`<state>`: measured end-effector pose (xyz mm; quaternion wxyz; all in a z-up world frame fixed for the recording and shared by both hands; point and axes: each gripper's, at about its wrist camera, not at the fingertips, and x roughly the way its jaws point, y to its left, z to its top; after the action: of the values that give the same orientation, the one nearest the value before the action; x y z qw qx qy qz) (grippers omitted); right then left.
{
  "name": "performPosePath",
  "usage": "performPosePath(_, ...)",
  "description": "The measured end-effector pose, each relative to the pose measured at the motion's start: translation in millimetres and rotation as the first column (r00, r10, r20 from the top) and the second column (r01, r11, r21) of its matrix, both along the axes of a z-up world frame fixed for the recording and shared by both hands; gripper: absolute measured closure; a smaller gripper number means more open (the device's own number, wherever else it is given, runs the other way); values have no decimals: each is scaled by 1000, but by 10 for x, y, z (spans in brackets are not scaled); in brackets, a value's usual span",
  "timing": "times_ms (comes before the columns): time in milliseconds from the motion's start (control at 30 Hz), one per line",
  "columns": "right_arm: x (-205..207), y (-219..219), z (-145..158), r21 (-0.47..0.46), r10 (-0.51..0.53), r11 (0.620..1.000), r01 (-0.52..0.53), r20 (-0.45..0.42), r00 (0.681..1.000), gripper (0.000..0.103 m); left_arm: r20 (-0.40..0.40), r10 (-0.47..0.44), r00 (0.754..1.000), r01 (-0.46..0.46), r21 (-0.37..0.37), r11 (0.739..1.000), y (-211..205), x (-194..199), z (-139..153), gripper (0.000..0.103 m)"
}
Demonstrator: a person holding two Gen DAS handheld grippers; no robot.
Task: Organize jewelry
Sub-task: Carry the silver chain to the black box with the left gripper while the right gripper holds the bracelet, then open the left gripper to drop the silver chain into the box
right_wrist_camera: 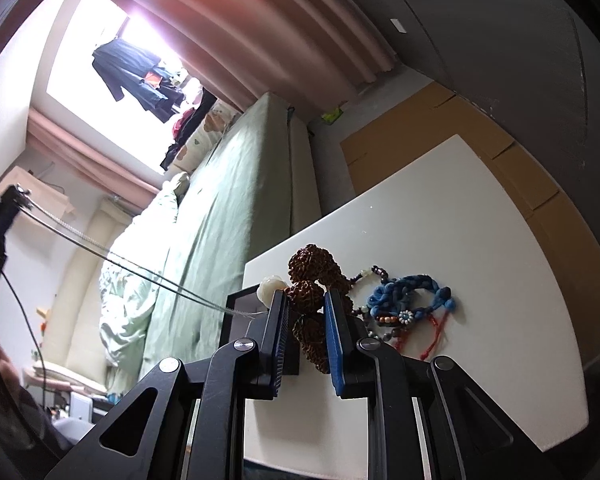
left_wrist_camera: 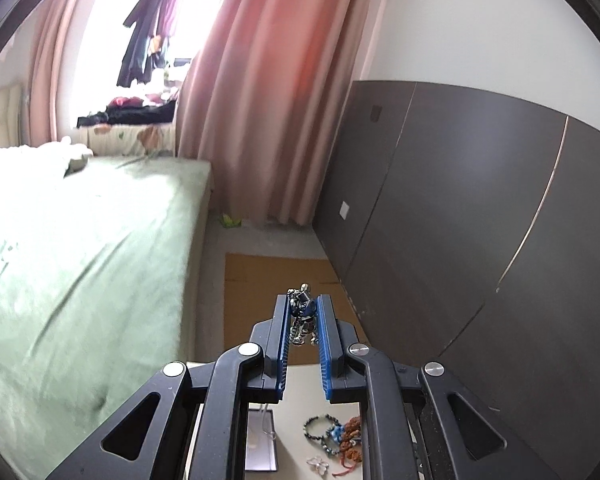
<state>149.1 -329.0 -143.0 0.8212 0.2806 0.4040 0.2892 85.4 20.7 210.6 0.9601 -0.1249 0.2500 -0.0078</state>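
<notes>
My left gripper is shut on the clasp end of a silver chain necklace and holds it high above the white table. In the right wrist view the chain stretches taut from the left gripper at far left down to a black jewelry box. My right gripper is close around a brown seed-bead bracelet on the table. A blue braided bracelet, a dark bead bracelet and a red cord lie beside it.
A bed with a green sheet runs along the left. Pink curtains hang at the back and dark wardrobe panels stand on the right. Cardboard lies on the floor beyond the table.
</notes>
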Motion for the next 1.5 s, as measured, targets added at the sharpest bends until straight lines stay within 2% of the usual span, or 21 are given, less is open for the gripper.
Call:
performPosePath(167,45,62,-1,10,12,1000,-12,0,1000,83,-14,5,1000,-5,5,1000,22,41,-23,90)
performPosePath(533,131,270,7,9,50,999,-50,1,999,83,-72,3,997,-5,-19,1000,119,185,-390,90)
performPosePath(700,112,341,24,-1,60,998,-60,7,998,83,-125,0,992,-8,-62,998,236,272,-792,90)
performPosePath(800,109,349,11,12,66,998,-66,5,998,83,-157,-3,988,-21,-154,988,336,265,-1079,90)
performPosePath(1000,117,361,15,18,43,999,-43,16,999,83,-226,-8,974,-46,-230,972,359,280,-1696,90)
performPosePath(1167,133,403,21,15,30,999,-31,22,999,83,-279,-34,960,-48,-283,958,359,353,-2138,90)
performPosePath(1300,130,473,16,22,35,999,-36,30,999,83,-327,-20,945,-81,-291,953,408,391,-2427,89)
performPosePath(1333,126,490,14,26,39,999,-39,33,999,83,-336,-15,942,-95,-308,947,455,399,-2486,88)
performPosePath(1400,102,542,19,35,46,998,-47,42,998,83,-365,-25,931,-101,-322,941,518,416,-2582,76)
performPosePath(1433,94,571,31,37,49,998,-51,50,998,83,-375,-26,927,-104,-322,941,534,419,-2615,58)
performPosePath(1467,84,594,44,39,51,998,-53,58,997,83,-380,-20,925,-115,-328,938,565,402,-2636,45)
performPosePath(1500,73,624,62,43,53,997,-57,71,996,83,-368,-10,930,-124,-339,932,599,363,-2627,43)
